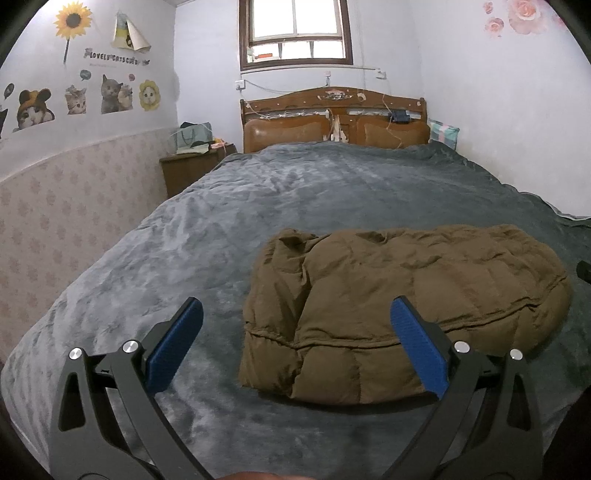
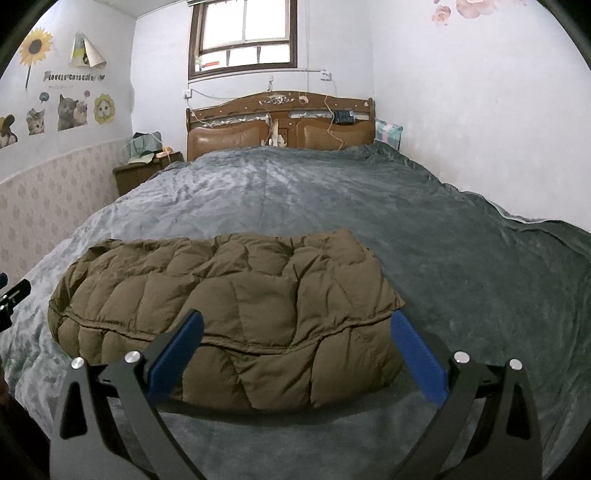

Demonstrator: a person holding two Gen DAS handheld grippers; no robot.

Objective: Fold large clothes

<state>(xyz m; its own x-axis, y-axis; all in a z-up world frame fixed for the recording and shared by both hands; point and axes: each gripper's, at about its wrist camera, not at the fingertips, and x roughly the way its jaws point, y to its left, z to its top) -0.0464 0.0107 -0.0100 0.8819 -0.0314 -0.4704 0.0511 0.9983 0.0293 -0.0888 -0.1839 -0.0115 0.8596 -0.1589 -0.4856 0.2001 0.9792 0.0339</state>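
Observation:
A brown quilted down jacket (image 1: 399, 295) lies folded into a thick bundle on the grey blanket of the bed (image 1: 258, 192). It also shows in the right wrist view (image 2: 229, 295). My left gripper (image 1: 295, 314) is open and empty, held above the near left part of the bundle. My right gripper (image 2: 295, 325) is open and empty, held above the bundle's near right part. The tip of the left gripper (image 2: 14, 295) shows at the left edge of the right wrist view.
The bed has a wooden headboard (image 1: 332, 118) at the far end under a window (image 1: 295, 33). A wooden nightstand (image 1: 192, 166) with bags stands at the far left. A wall with cat stickers (image 1: 74, 99) runs along the left, a plain wall on the right.

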